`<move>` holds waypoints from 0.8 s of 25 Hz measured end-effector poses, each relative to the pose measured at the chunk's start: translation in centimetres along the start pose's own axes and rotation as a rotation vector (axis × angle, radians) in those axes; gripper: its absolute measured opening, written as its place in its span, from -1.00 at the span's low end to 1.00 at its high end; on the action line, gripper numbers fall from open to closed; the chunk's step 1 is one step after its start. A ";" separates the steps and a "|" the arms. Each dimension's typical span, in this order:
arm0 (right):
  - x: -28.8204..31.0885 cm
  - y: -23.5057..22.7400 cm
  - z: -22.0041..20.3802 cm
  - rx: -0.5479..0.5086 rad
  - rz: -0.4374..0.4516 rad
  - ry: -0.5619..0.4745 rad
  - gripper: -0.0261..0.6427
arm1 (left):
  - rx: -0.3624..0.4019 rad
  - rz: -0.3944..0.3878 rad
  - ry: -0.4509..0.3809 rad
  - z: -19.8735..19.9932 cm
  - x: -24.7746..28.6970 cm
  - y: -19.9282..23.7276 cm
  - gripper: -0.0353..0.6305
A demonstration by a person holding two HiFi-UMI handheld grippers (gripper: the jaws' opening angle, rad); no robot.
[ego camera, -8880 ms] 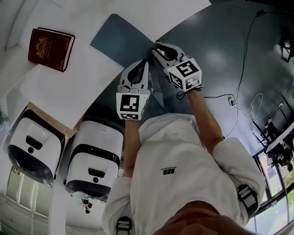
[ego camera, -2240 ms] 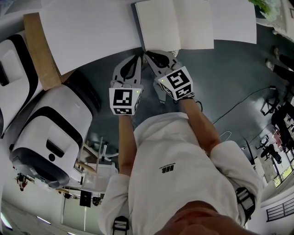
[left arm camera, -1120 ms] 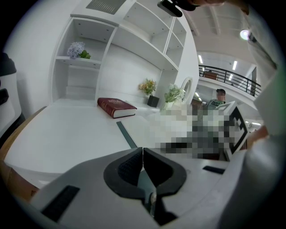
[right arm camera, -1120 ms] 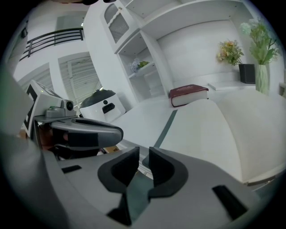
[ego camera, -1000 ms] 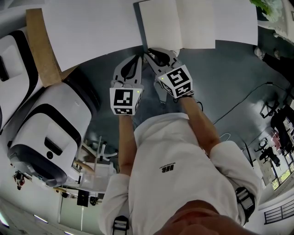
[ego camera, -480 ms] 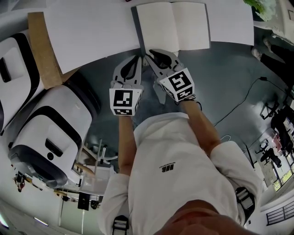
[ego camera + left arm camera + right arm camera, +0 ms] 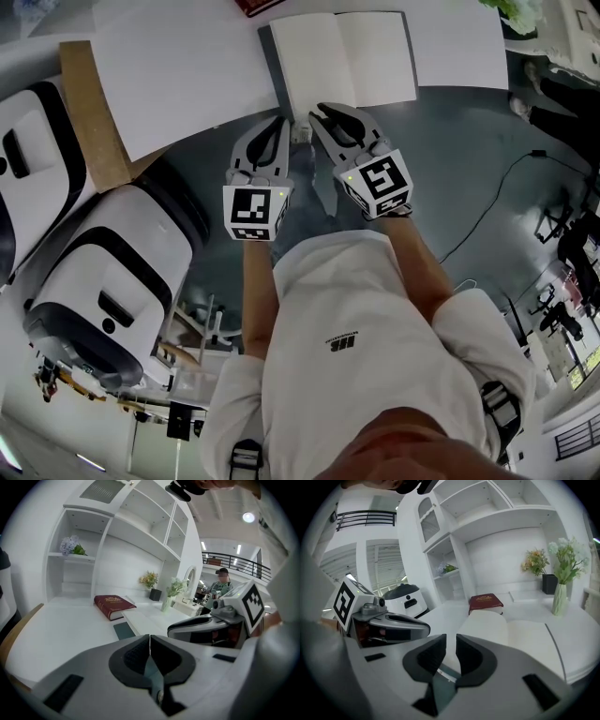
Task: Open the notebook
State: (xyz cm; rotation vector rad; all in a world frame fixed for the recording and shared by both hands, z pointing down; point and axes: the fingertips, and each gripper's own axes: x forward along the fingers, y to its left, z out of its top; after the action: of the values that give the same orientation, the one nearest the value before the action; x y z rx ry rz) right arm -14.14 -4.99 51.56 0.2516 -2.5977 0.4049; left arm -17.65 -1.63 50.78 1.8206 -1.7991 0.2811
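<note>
From the head view, the notebook [image 7: 342,58] lies open on the white worktop [image 7: 178,66], two blank pages facing up and a strip of its dark cover showing along the left side. It sits close to the worktop's near edge, and a red book [image 7: 258,7] lies just beyond its far left corner. The left gripper [image 7: 283,124] and the right gripper [image 7: 317,112] are side by side in front of the person's white shirt [image 7: 356,347]. Both point at the notebook's near edge, and neither touches the pages. Two white machines [image 7: 108,277] stand on the floor at the left, and a cable [image 7: 497,187] trails across the dark floor at the right.

In the left gripper view, the jaws are pressed together with nothing between them. Beyond them the notebook lies flat on the worktop, with the red book just behind it and a vase [image 7: 168,603] of flowers further back. A shelf [image 7: 77,555] on the back wall carries a small bunch of purple flowers. The right gripper reaches in from the right side, and a person stands far off behind it.

In the right gripper view, the jaws stand a narrow gap apart and are empty. The open notebook lies just ahead and a little to the right. The red book is behind it, the vase is at the far right, and the left gripper is alongside at the left.
</note>
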 end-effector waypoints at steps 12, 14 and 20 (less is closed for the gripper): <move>-2.0 -0.9 0.8 -0.022 -0.056 -0.009 -0.80 | 0.020 -0.020 -0.010 1.2 -0.4 -1.3 -0.89; -2.1 -1.0 0.8 -0.022 -0.060 -0.011 -0.80 | 0.021 -0.022 -0.009 1.2 -0.4 -1.4 -0.89; -2.2 -1.2 1.1 -0.025 -0.069 -0.017 -0.80 | 0.023 -0.026 -0.012 1.4 -0.3 -1.5 -0.89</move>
State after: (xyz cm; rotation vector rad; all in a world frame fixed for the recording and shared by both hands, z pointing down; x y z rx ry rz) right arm -12.44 -6.28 49.82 0.3365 -2.6008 0.3470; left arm -16.59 -2.21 49.13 1.8647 -1.7857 0.2825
